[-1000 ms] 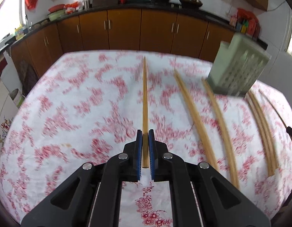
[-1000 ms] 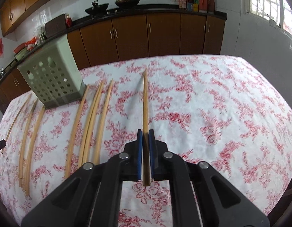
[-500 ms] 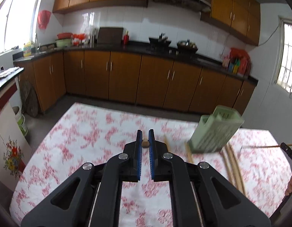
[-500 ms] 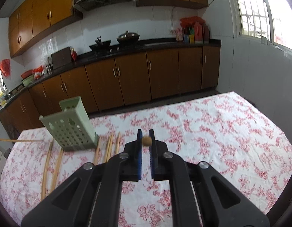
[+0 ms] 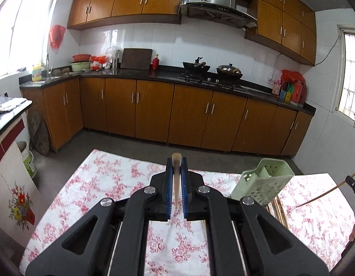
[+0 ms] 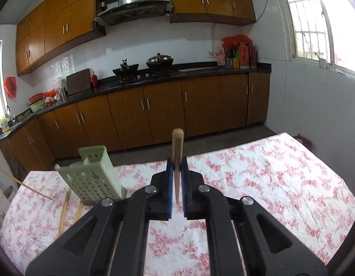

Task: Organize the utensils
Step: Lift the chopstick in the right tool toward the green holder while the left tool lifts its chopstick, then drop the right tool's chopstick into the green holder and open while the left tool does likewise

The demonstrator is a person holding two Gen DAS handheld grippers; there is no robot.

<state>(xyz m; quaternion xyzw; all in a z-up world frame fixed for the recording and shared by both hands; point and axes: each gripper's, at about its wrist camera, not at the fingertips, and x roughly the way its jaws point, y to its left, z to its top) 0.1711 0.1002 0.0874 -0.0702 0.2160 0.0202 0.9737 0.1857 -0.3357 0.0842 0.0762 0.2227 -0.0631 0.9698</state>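
My left gripper [image 5: 176,161] is shut on a wooden chopstick [image 5: 176,179], lifted above the table with its butt end pointing up and forward. My right gripper [image 6: 176,161] is shut on another wooden chopstick [image 6: 177,161], also lifted clear of the table. The pale green perforated utensil holder [image 5: 262,185] stands on the floral tablecloth [image 5: 90,188] to the right of my left gripper; in the right wrist view the holder [image 6: 92,177] is to the left. The other hand's chopstick shows at the edge of each view [image 5: 326,193] [image 6: 23,184].
Several chopsticks lie on the cloth beside the holder [image 6: 63,209] [image 5: 280,209]. Brown kitchen cabinets [image 5: 154,112] and a dark counter with pans [image 5: 211,69] stand beyond the table's far edge. A bucket [image 5: 28,158] sits on the floor at left.
Both grippers have lifted their chopsticks off the table and tilted up, so the views now look across the kitchen and the chopsticks point end-on.
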